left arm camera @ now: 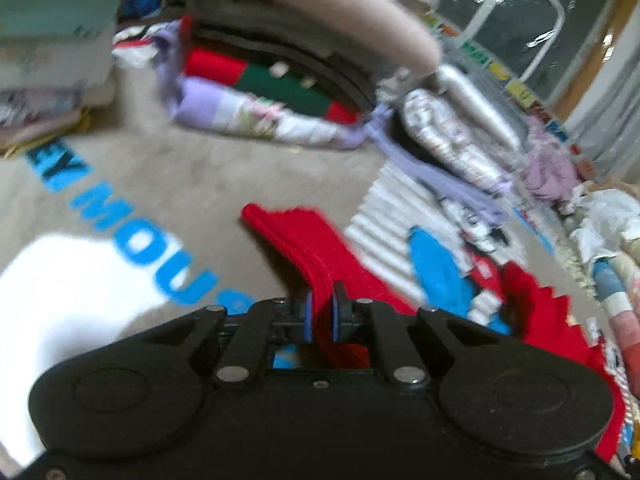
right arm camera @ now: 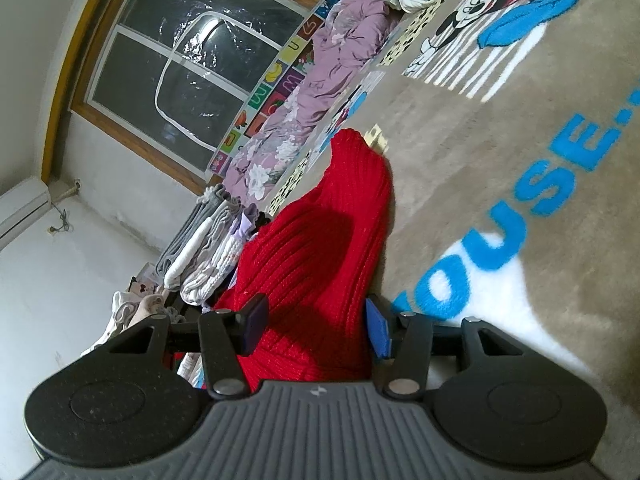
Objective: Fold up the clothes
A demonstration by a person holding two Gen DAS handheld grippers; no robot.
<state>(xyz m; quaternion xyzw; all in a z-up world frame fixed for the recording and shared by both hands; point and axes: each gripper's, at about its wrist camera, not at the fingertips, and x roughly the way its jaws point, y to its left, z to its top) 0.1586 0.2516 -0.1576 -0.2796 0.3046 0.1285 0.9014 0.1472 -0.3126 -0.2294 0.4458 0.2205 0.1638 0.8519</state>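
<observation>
A red ribbed knit garment (left arm camera: 320,248) lies partly on the beige Mickey Mouse carpet (left arm camera: 192,184). My left gripper (left arm camera: 322,316) is shut on an edge of it, the fabric pinched between the blue pads. In the right wrist view the same red knit (right arm camera: 320,240) bulges up between the fingers. My right gripper (right arm camera: 316,324) stands wide around a thick bunch of it, both pads against the cloth; the view is tilted sideways.
Stacks of folded clothes (left arm camera: 272,80) stand at the far side of the carpet, with another pile (left arm camera: 52,60) at the left. A lilac floral quilt (right arm camera: 320,92) lies along the alphabet mat by the window (right arm camera: 192,60). More folded laundry (right arm camera: 200,252) stands near the wall.
</observation>
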